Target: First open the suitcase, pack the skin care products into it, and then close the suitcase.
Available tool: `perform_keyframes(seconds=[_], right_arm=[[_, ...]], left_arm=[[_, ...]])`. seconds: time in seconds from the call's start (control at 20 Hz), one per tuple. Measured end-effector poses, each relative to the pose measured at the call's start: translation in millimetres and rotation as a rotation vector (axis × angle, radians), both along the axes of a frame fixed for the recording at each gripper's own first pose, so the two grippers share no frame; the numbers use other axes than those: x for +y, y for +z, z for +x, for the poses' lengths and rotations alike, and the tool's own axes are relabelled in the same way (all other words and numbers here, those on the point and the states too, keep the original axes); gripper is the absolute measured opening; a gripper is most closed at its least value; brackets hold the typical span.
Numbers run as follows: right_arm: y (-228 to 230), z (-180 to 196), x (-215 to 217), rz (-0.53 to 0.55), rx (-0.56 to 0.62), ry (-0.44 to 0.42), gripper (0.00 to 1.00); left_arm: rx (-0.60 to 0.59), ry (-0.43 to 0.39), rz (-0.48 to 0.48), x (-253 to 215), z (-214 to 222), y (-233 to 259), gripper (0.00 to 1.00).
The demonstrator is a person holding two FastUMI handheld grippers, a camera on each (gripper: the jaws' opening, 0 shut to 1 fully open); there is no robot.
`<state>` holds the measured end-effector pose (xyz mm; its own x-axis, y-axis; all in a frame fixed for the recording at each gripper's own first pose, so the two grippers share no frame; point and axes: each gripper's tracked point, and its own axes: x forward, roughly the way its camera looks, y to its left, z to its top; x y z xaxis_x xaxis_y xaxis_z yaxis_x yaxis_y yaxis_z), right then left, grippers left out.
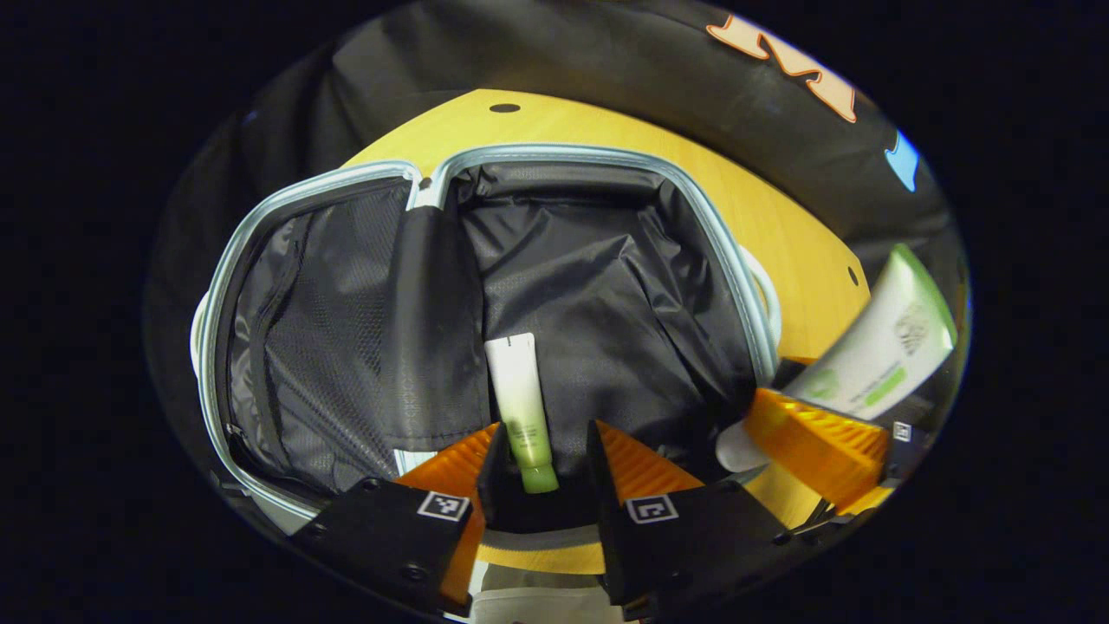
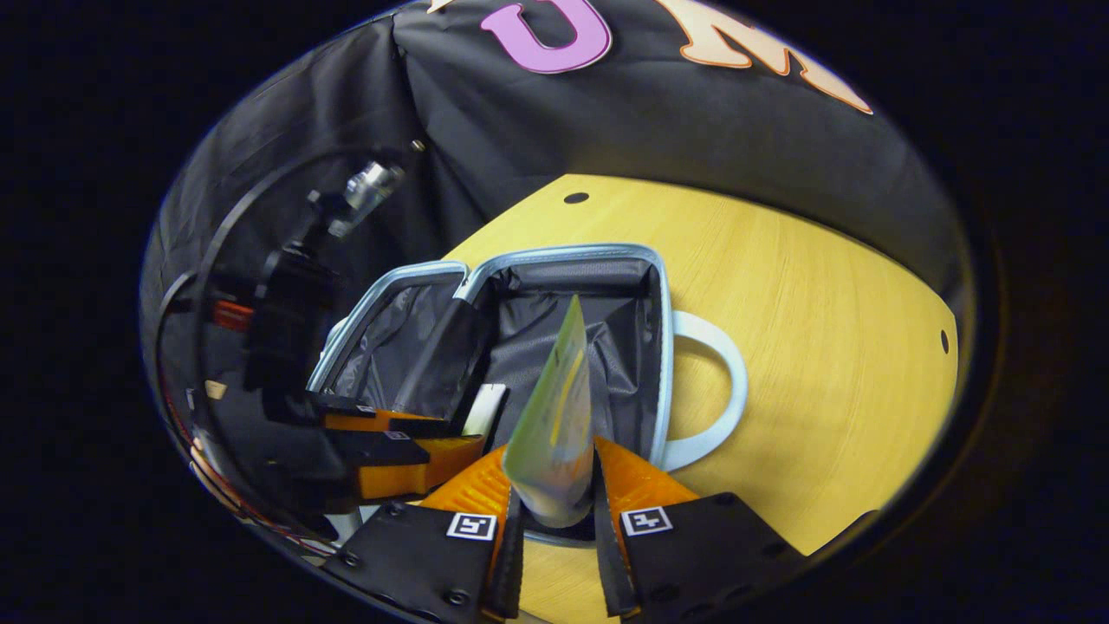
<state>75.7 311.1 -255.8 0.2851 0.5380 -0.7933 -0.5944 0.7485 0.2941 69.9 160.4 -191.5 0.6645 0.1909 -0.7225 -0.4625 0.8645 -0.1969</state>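
Observation:
The suitcase (image 1: 736,260) lies open on the wooden table, showing its black lining and pale blue rim. A small white-and-green tube (image 1: 520,390) rests on the lining of the right half. Its cap end lies between the spread fingers of my left gripper (image 1: 546,431), which is open and not pressing on it. My right gripper (image 2: 552,451) is shut on a larger white-and-green tube (image 2: 554,407), held edge-on above the suitcase (image 2: 663,347). In the left gripper view that larger tube (image 1: 875,355) hangs at the right, over the suitcase's near right corner.
The suitcase's mesh-lined lid half (image 1: 303,329) lies flat to the left. Its pale handle (image 2: 736,381) sticks out over the bare yellow table (image 2: 823,347) on the right. The booth's black cloth wall stands behind. The left gripper's fingers (image 2: 416,472) are close beside the right gripper.

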Motion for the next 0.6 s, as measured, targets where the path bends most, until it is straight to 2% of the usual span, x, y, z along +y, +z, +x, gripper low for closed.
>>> perform_keyframes(seconds=[0.1, 0.15, 0.2, 0.25, 0.3, 0.35, 0.5, 0.55, 0.6], right_arm=[[-10, 1, 4, -0.023, 0.009, 0.009, 0.34], [-12, 2, 4, -0.036, 0.005, 0.008, 0.34], [-13, 1, 5, -0.041, -0.001, 0.006, 0.39], [-11, -3, 7, -0.03, -0.003, -0.001, 0.39], [-7, -1, 9, -0.014, -0.005, -0.014, 0.35], [-5, 3, 16, 0.007, -0.007, -0.023, 0.41], [16, 12, 29, 0.102, -0.055, -0.045, 0.87], [26, 16, 31, 0.125, -0.086, -0.054, 0.98], [35, 19, 32, 0.146, -0.118, -0.064, 0.98]], left_arm=[[-0.038, -0.002, 0.002, 1, -8, 16, 0.58], [-0.06, 0.008, 0.008, 3, -14, 26, 0.55], [-0.086, 0.028, 0.016, 8, -19, 36, 0.68], [-0.114, 0.045, 0.021, 13, -26, 47, 0.74], [-0.132, 0.066, 0.032, 21, -32, 54, 0.85], [-0.15, 0.08, 0.033, 26, -40, 61, 0.96], [-0.195, 0.114, 0.01, 45, -58, 72, 0.96], [-0.209, 0.127, 0.01, 55, -65, 75, 0.96], [-0.216, 0.144, 0.009, 65, -72, 77, 0.96]])
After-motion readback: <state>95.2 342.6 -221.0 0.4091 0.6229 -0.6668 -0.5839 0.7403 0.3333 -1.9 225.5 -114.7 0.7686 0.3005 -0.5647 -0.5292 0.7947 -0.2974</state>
